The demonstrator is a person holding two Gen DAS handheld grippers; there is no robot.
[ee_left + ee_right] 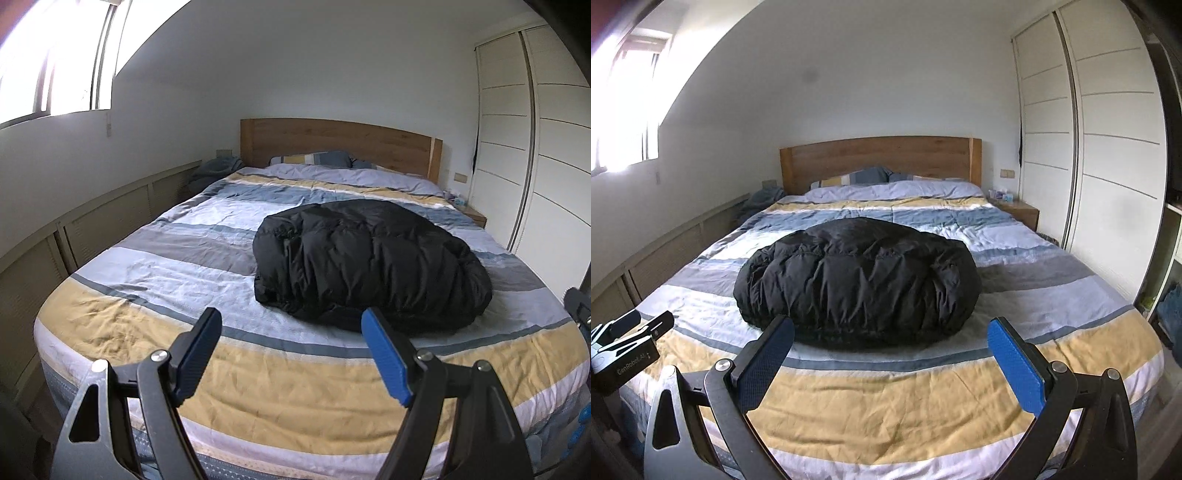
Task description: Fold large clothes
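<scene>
The black puffer jacket [857,280] lies bundled in a compact mound on the striped duvet [886,406] of the bed, near its foot, so it looks already folded. Both the left tongs [291,354] and the right tongs [892,363] are spread wide and empty, held short of the jacket above the bed's foot, probably because nothing needs gripping now.

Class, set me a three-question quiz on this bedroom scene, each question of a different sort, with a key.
1. True or false: the black puffer jacket lies spread flat on the striped duvet.
2. Multiple choice: the left gripper and the right gripper are (A) both open and empty, (B) both gripping the jacket, (C) one open, one shut.
3. Fill in: behind the pillows stands a wooden ____.

Key: 1 false, it is bundled up; 2 A; 3 headboard.
</scene>
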